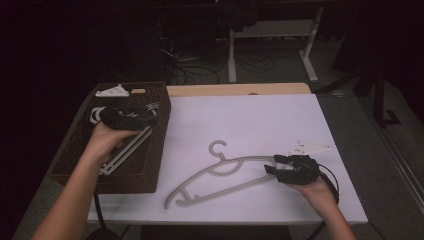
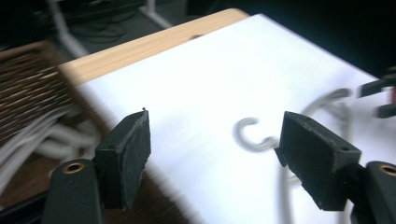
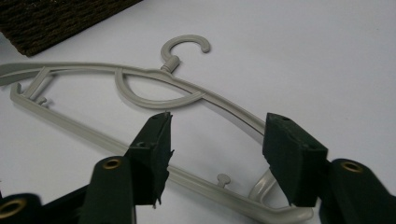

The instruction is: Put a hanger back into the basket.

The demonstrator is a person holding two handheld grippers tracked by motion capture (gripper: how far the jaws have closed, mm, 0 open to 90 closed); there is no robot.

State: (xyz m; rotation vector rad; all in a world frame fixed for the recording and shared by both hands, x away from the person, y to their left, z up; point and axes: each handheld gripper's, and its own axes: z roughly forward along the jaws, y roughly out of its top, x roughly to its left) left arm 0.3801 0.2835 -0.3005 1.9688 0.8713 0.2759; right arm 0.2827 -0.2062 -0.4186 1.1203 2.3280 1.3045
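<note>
Your right tongs [image 3: 217, 158] are straddling the grey hanger's [image 3: 140, 81] end, spread; your left tongs [image 2: 215, 158] are hovering spread over the basket [image 1: 150, 165].

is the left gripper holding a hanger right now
No, the left gripper has its jaws apart with nothing between them, above the basket.

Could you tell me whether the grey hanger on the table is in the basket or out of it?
Out: the hanger lies flat on the white tabletop, beside the wicker basket.
</note>
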